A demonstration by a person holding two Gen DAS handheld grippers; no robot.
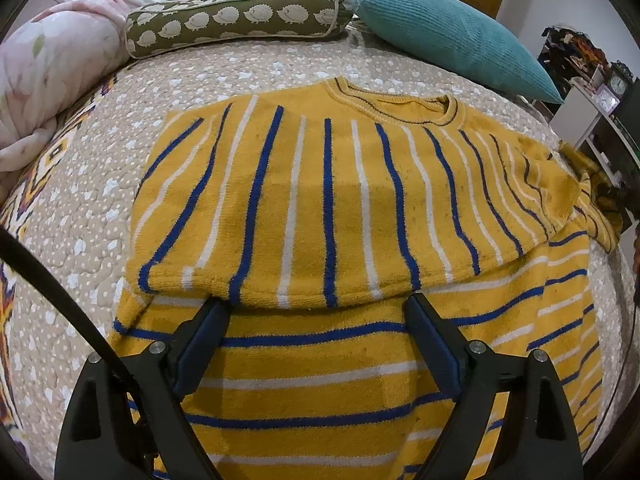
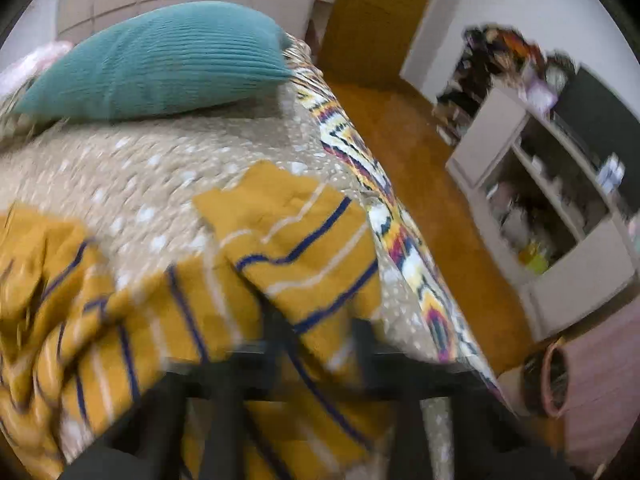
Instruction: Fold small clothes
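A yellow sweater with blue and white stripes (image 1: 340, 208) lies on the bed, its left side folded over the body. My left gripper (image 1: 318, 312) is open just above the sweater, its fingers at the folded edge, holding nothing. In the blurred right wrist view, the sweater's right sleeve (image 2: 296, 240) lies near the bed's right edge. My right gripper (image 2: 320, 328) is over the sleeve with fabric between its fingers; blur hides whether the jaws are closed.
The bed has a beige dotted quilt (image 1: 100, 184). A green hedgehog bolster (image 1: 236, 16), a teal pillow (image 1: 452, 36) and a pink blanket (image 1: 48, 72) lie at the head. A white shelf unit (image 2: 552, 208) and a basket (image 2: 554, 380) stand on the right floor.
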